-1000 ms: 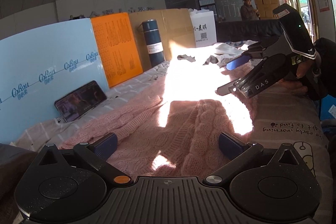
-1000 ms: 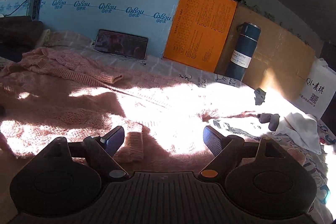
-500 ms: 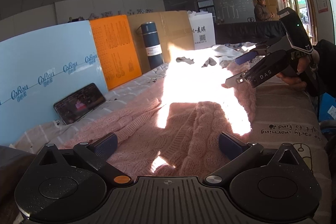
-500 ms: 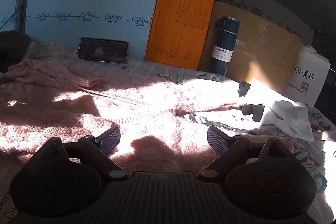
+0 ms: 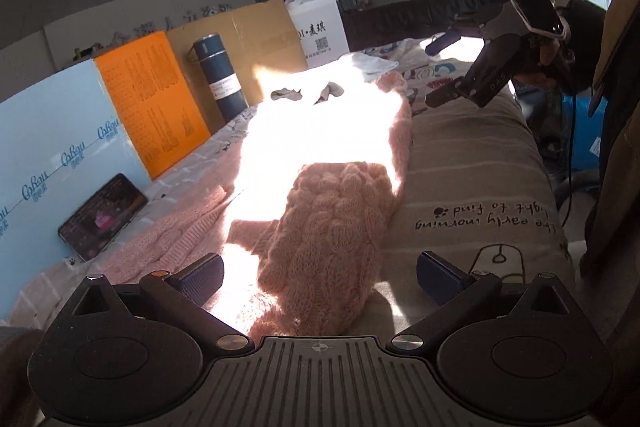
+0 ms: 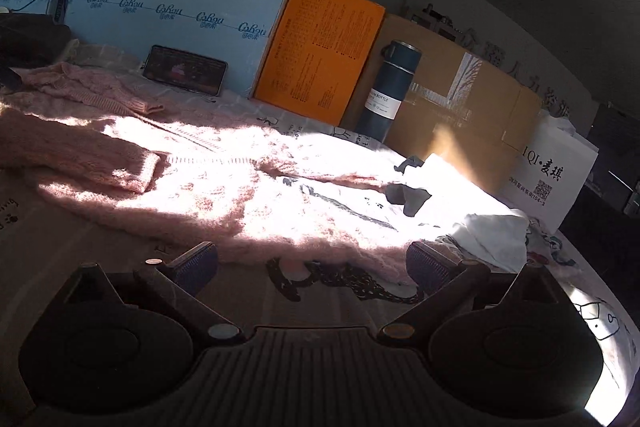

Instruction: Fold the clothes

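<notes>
Sprawled across the bed (image 5: 472, 163) in hard sunlight, the pink knit sweater (image 5: 332, 211) lies partly bunched, its near end between the wide-apart fingers of my left gripper (image 5: 320, 273), while my right gripper (image 6: 312, 263), equally wide, hovers empty just short of its hem.

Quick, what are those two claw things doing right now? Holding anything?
Left gripper: open, holding nothing, poised over the pink sweater.
Right gripper: open, holding nothing, at the sweater's near edge.
</notes>
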`<state>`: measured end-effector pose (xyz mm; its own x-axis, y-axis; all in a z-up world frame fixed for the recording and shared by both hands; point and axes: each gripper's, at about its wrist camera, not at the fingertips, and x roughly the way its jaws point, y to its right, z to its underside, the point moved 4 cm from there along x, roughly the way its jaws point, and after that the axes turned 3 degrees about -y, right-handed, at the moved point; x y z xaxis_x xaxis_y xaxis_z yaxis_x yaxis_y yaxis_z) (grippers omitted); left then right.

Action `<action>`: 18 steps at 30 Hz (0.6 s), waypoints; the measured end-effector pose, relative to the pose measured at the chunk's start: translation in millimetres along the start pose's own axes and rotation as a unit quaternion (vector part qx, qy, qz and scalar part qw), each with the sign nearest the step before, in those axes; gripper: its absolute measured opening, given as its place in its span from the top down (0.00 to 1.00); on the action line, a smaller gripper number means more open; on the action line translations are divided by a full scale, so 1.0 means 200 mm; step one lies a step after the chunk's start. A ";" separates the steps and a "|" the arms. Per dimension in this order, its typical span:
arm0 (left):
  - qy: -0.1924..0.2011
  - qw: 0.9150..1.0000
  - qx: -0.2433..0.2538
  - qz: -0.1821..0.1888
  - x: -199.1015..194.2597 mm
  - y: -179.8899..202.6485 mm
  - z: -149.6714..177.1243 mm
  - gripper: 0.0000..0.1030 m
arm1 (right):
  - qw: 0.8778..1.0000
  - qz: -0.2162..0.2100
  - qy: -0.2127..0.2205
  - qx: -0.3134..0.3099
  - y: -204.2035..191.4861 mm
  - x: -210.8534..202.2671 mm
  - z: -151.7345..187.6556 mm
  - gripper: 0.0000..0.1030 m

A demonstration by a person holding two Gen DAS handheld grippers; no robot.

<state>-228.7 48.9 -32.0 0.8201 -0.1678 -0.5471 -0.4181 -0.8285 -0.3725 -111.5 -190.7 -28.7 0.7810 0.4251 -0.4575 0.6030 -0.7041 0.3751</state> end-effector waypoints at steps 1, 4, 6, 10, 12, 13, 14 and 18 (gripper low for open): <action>-0.016 0.999 0.025 -0.017 0.02 0.03 0.01 0.00 | 1.000 0.007 -0.009 -0.012 0.01 0.02 0.01 0.02; -0.006 0.998 0.058 -0.037 0.03 0.05 0.01 0.00 | 0.999 0.013 -0.028 -0.039 0.03 0.07 0.04 0.02; -0.007 0.997 0.052 -0.054 0.05 0.04 0.01 0.00 | 0.998 -0.002 -0.036 -0.046 0.03 0.12 0.04 0.02; -0.007 0.997 0.045 -0.058 0.08 0.03 0.01 0.00 | 0.997 -0.014 -0.038 -0.060 0.02 0.21 0.01 0.01; -0.015 0.996 0.047 -0.078 0.09 0.01 0.01 0.00 | 0.998 -0.012 -0.035 -0.060 0.02 0.26 -0.02 0.01; -0.018 0.995 0.050 -0.087 0.09 0.00 0.01 0.00 | 0.998 -0.010 -0.034 -0.061 0.03 0.28 -0.02 0.01; -0.023 0.994 0.049 -0.096 0.08 -0.02 0.02 0.00 | 0.998 -0.008 -0.033 -0.058 0.04 0.30 -0.02 0.01; -0.044 0.994 -0.019 -0.096 0.07 -0.11 0.06 0.00 | 0.999 -0.028 -0.026 0.006 0.15 0.35 -0.03 0.07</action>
<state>-213.4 71.1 -40.1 0.8456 0.0415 -0.5321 -0.2404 -0.8605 -0.4491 -37.2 -179.1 -45.3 0.7363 0.4335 -0.5196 0.6433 -0.6865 0.3389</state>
